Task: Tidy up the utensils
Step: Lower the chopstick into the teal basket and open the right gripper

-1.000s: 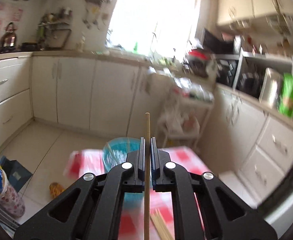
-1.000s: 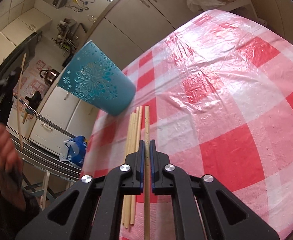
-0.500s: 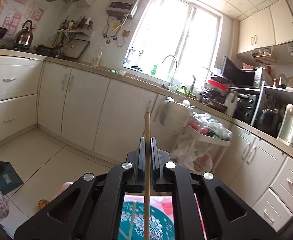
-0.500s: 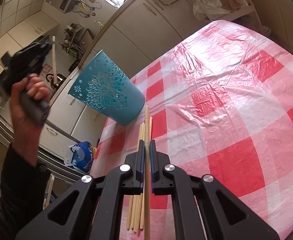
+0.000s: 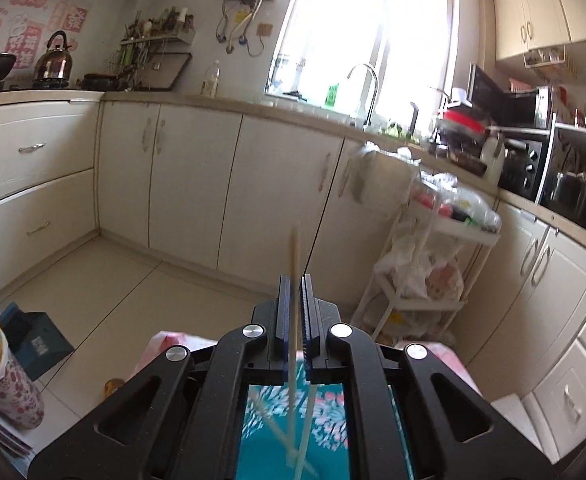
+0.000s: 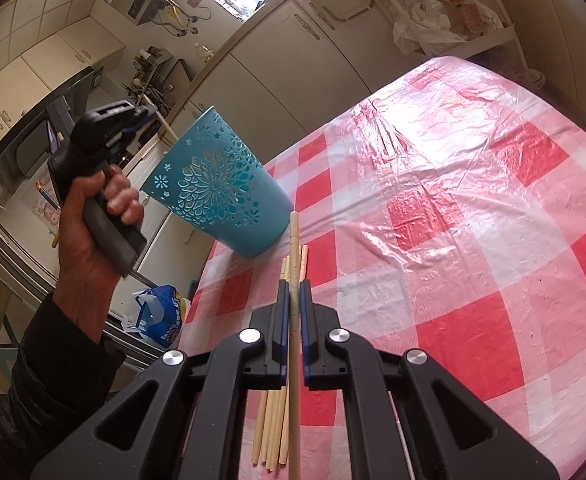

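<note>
A teal cut-out utensil holder (image 6: 217,192) stands on the red-checked table (image 6: 453,208). My left gripper (image 5: 295,280) hovers right above the holder (image 5: 293,432); a wooden chopstick (image 5: 293,312) runs between its slightly parted pads down into the cup, where other chopsticks lean. In the right wrist view the left gripper (image 6: 143,114) is at the holder's rim with the chopstick (image 6: 167,130) sloping in. My right gripper (image 6: 291,286) is shut on another chopstick (image 6: 293,248), low over a bundle of chopsticks (image 6: 273,416) on the table.
White kitchen cabinets (image 5: 197,184) line the far walls. A white trolley with bags (image 5: 425,264) stands beyond the table. A blue bag (image 6: 159,316) sits on the floor past the table's left edge.
My left gripper has tipped down over the holder, and its chopstick now reaches into the cup and looks loose and tilted between the pads. The right gripper has barely moved.
</note>
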`<action>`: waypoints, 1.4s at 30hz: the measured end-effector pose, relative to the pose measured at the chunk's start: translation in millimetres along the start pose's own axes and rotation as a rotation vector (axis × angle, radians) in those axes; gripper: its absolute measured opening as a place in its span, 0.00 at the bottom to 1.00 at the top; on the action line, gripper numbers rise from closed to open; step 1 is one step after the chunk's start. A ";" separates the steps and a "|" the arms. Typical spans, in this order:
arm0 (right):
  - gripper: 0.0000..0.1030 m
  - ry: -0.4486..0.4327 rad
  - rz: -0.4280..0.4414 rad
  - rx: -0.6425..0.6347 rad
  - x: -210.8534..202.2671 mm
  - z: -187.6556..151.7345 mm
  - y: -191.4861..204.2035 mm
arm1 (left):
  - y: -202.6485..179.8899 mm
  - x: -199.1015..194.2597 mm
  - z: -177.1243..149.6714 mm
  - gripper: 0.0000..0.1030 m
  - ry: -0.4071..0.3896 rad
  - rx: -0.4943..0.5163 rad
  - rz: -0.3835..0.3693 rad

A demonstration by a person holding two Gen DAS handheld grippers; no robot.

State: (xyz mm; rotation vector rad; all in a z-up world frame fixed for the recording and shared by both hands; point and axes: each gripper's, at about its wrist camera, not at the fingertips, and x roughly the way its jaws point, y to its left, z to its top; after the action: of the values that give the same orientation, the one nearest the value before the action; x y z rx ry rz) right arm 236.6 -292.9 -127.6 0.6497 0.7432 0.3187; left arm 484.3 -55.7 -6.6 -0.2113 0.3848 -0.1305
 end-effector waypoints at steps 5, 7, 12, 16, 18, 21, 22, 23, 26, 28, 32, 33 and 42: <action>0.06 -0.047 0.026 -0.031 0.4 18.9 20.4 | 8.3 -10.4 -17.3 0.06 0.067 0.028 -0.023; 0.06 -0.087 0.055 -0.063 2.1 36.8 38.2 | 16.4 -23.9 -21.9 0.17 0.079 0.020 -0.029; 0.06 -0.215 0.124 -0.137 13.9 93.6 93.4 | 45.9 -67.5 -37.9 0.41 0.077 -0.027 -0.029; 0.06 -0.327 0.140 -0.187 32.0 139.3 136.1 | 74.3 -100.2 -55.7 0.45 0.086 -0.095 -0.030; 0.06 -0.379 0.127 -0.189 48.1 161.4 154.8 | 83.5 -112.2 -63.7 0.45 0.087 -0.111 -0.027; 0.06 -0.397 0.082 -0.216 71.4 178.1 171.6 | 92.3 -126.1 -74.4 0.46 0.083 -0.129 -0.022; 0.06 -0.391 0.061 -0.221 79.8 181.2 174.8 | 94.9 -129.8 -79.4 0.47 0.090 -0.135 -0.028; 0.06 -0.379 0.029 -0.240 92.5 182.8 178.8 | 96.1 -131.7 -82.4 0.47 0.094 -0.135 -0.029; 0.06 -0.348 -0.034 -0.272 114.9 183.7 180.7 | 97.8 -139.7 -93.3 0.47 0.104 -0.129 -0.039; 0.06 -0.326 -0.082 -0.292 127.0 180.9 181.4 | 98.3 -143.5 -99.3 0.48 0.117 -0.129 -0.050; 0.06 -0.292 -0.115 -0.327 138.6 172.5 181.2 | 96.6 -148.5 -107.3 0.48 0.128 -0.126 -0.062; 0.06 -0.287 -0.116 -0.334 138.7 169.2 180.2 | 96.3 -148.8 -107.7 0.48 0.132 -0.127 -0.063; 0.07 -0.210 -0.099 -0.381 119.1 137.7 172.0 | 94.2 -155.9 -120.1 0.49 0.177 -0.121 -0.064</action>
State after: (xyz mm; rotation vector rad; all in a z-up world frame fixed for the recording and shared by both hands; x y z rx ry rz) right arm 410.5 -163.6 -2.0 0.2792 0.4932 0.2861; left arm 302.9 40.0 -81.0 -0.3330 0.5629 -0.1898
